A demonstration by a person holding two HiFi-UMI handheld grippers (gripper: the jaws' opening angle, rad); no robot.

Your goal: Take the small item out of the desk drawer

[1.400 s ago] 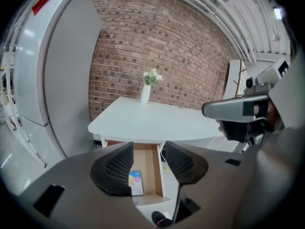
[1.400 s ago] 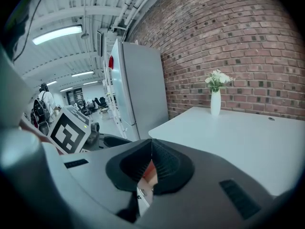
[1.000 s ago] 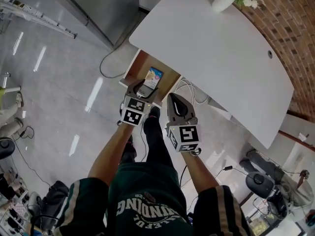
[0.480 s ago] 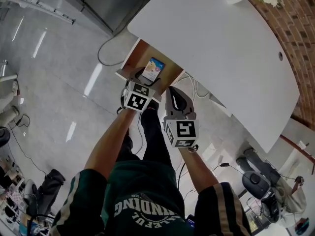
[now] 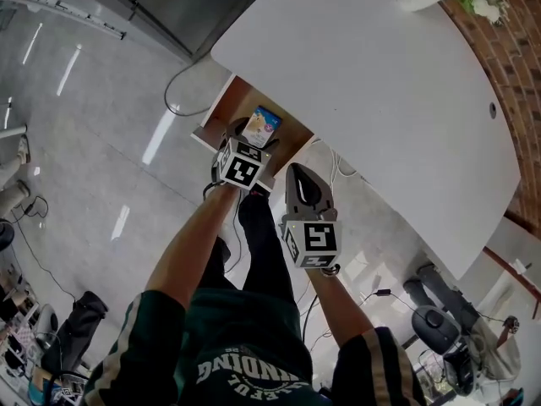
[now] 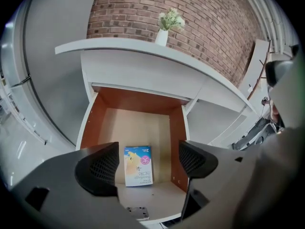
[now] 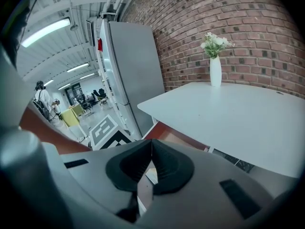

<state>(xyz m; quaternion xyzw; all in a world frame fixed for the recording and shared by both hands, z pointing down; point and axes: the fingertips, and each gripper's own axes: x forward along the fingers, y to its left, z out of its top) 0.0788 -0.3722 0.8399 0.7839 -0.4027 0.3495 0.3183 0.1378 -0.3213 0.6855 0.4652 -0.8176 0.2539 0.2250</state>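
The grey right gripper point(image 7: 151, 162), nearest the person, was clenched on nothing, its pads pressed together. It hung at about four o'clock from the grey left gripper point(image 6: 147, 163), outside the drawer.

The left gripper's jaws had just been opening and stood wide apart. The small blue-and-white printed box point(image 6: 138, 165) showed in the gap between them but lay beyond, flat on the floor of the open wooden drawer point(image 6: 90, 123), close to its front edge, untouched by either pad.

As I judged it, the flat box gave little to pinch: the pads might skate over its face or shove it toward twelve o'clock, deeper in. The spread jaws could also catch the drawer's front lip or the side wall at three o'clock.

On lifting, the overhanging white desk top point(image 6: 143, 46) might be struck. The white vase of flowers point(image 6: 162, 35) stood far off, seemingly safe.
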